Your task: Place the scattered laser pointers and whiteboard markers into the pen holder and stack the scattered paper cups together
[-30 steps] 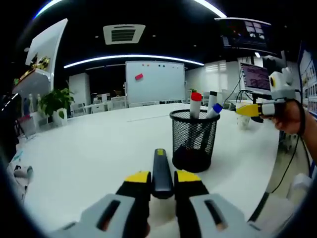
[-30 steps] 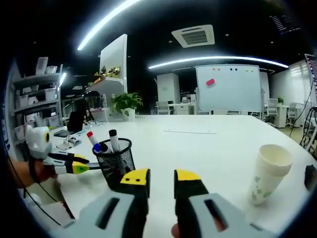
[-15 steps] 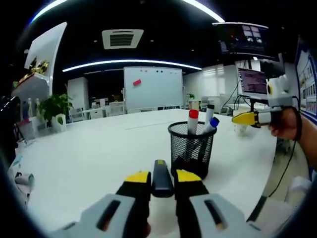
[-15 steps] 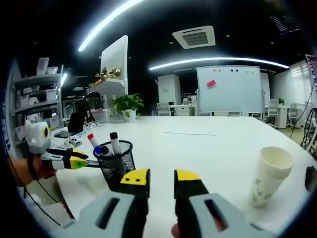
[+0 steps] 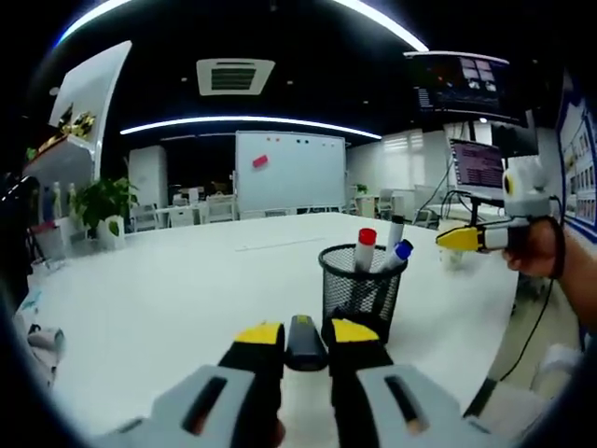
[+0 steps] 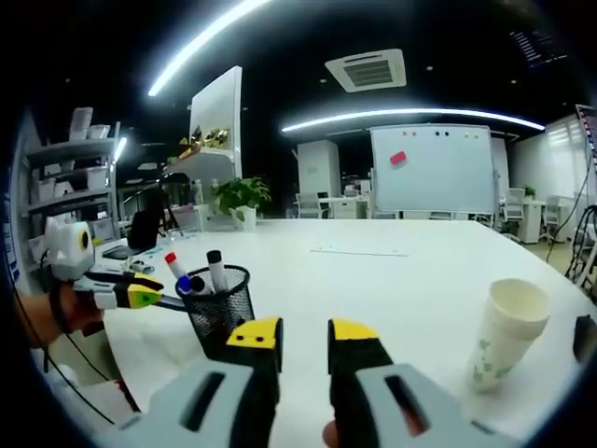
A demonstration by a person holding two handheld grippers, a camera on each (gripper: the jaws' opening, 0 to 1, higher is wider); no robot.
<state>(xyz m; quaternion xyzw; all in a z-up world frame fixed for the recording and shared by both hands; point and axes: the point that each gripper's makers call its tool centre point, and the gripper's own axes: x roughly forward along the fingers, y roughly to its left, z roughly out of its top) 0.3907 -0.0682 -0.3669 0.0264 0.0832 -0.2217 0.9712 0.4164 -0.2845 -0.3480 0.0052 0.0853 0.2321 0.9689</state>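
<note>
My left gripper [image 5: 305,336] is shut on a dark laser pointer [image 5: 303,342], held just short of the black mesh pen holder [image 5: 360,287] on the white table [image 5: 168,289]. Three markers stand in the holder: red-capped [image 5: 365,248], blue-capped [image 5: 398,254] and black [image 5: 395,231]. In the right gripper view the left gripper [image 6: 142,296] hovers beside the pen holder [image 6: 217,308]. My right gripper [image 6: 303,334] is open with nothing between its jaws, and it shows at the right of the left gripper view [image 5: 461,239]. Stacked paper cups [image 6: 505,332] stand to its right.
A whiteboard [image 6: 431,164] and a potted plant [image 6: 241,198] stand at the room's far side. Shelves [image 6: 70,201] line the left. A dark object [image 6: 586,336] lies at the table's right edge. Monitors [image 5: 480,163] rise behind the right gripper.
The left gripper view has lifted and tipped, so the pointer looks shorter and the pen holder sits lower. In the right gripper view the left gripper has risen slightly beside the holder.
</note>
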